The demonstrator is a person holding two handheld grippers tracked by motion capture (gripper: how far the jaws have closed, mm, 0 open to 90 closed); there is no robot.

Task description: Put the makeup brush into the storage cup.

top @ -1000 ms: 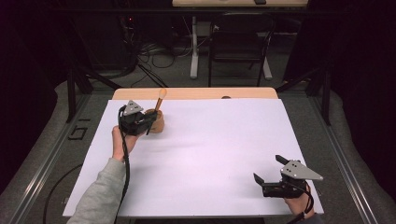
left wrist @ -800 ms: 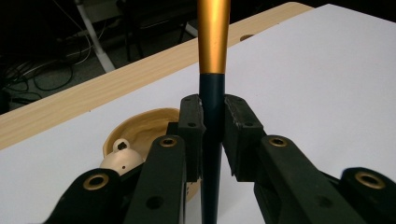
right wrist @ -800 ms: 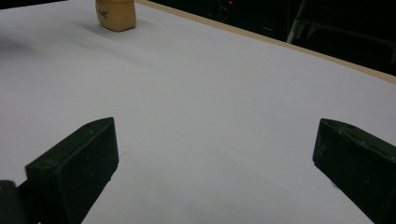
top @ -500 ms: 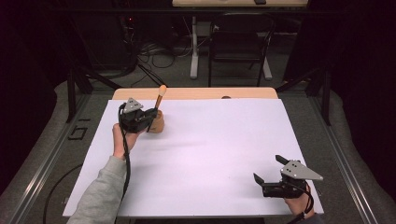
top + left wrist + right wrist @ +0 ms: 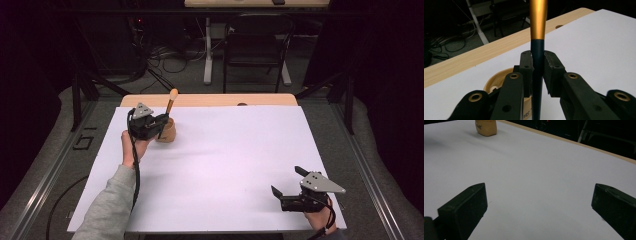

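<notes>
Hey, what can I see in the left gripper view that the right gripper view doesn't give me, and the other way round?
Left gripper view: the left gripper shut on a stick with a dark lower shaft and golden upper part, its lower end going down at the cup's open rim.
Right gripper view: the right gripper with jaws wide apart, nothing between them, over bare white sheet.
Both: the tan cup, the white sheet and the wooden table edge.

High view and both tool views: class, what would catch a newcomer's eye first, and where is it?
The left tool, at the table's far left, is shut on a dark stick with a gold upper part, standing up out of a tan cup. At the near right corner, the right tool rests open over the bare white sheet.
</notes>
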